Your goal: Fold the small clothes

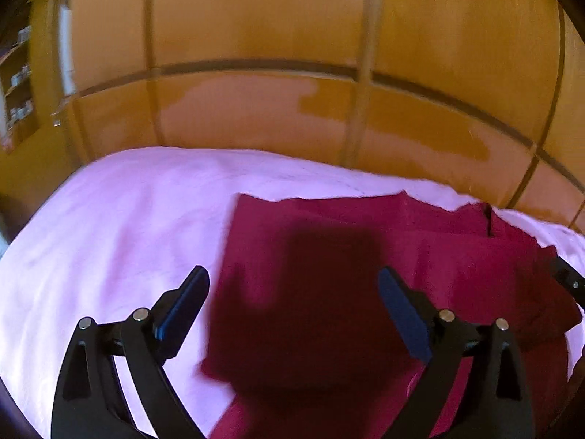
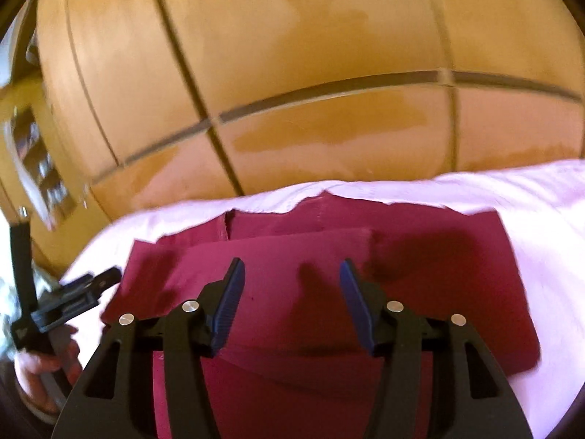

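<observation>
A dark red garment (image 1: 329, 256) lies flat on a pink sheet (image 1: 120, 226), with one part folded over itself. My left gripper (image 1: 292, 285) is open and empty, hovering above the garment's left part. In the right wrist view the same garment (image 2: 420, 285) shows, with a folded flap across its middle. My right gripper (image 2: 290, 274) is open and empty just above that flap. The left gripper (image 2: 91, 285), held by a hand, shows at the left edge of the right wrist view, near the garment's left edge.
The pink sheet (image 2: 541, 212) covers a bed. A wooden wardrobe wall (image 1: 292, 73) stands right behind the bed. Open shelves (image 1: 18, 84) with small items are at the far left.
</observation>
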